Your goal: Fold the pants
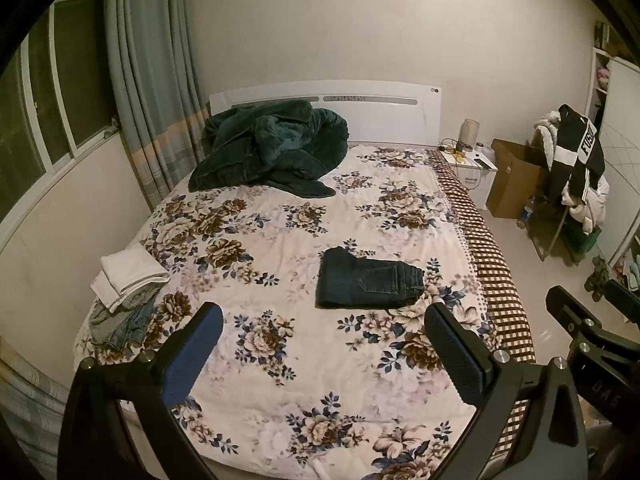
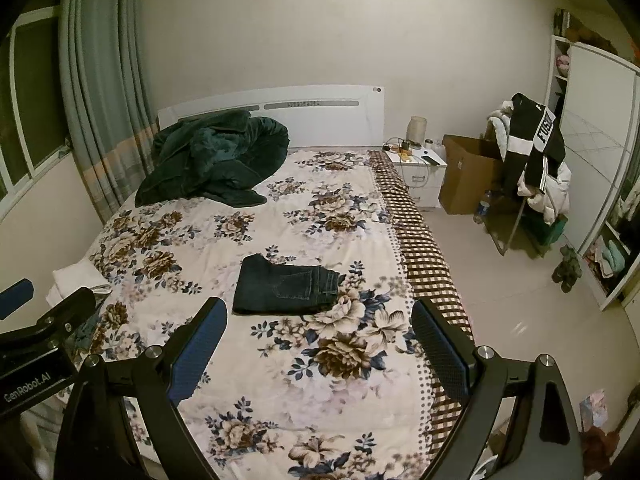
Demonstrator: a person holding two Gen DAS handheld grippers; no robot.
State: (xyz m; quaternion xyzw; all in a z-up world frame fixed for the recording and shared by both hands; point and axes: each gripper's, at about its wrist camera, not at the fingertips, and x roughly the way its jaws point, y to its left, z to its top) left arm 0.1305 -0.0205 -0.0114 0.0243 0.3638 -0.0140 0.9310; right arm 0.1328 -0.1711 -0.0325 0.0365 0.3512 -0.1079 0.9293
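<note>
Dark blue jeans [image 1: 368, 282] lie folded into a compact rectangle on the floral bedspread [image 1: 280, 360], back pocket up; they also show in the right wrist view [image 2: 286, 289]. My left gripper [image 1: 324, 314] is open and held above the bed, well short of the jeans, nothing between its fingers. My right gripper [image 2: 320, 312] is open too, raised above the bed's near right part, just short of the jeans and empty. The right gripper's body appears at the left view's right edge [image 1: 588, 332], and the left gripper's body at the right view's left edge [image 2: 44, 320].
A rumpled dark green blanket [image 1: 268, 148] lies by the white headboard [image 1: 328, 100]. Folded white cloth [image 1: 128, 276] and light denim [image 1: 120, 324] sit at the bed's left edge. Right of the bed: a nightstand [image 1: 474, 168], a cardboard box [image 1: 516, 176], a rack with clothes [image 1: 576, 168], tiled floor.
</note>
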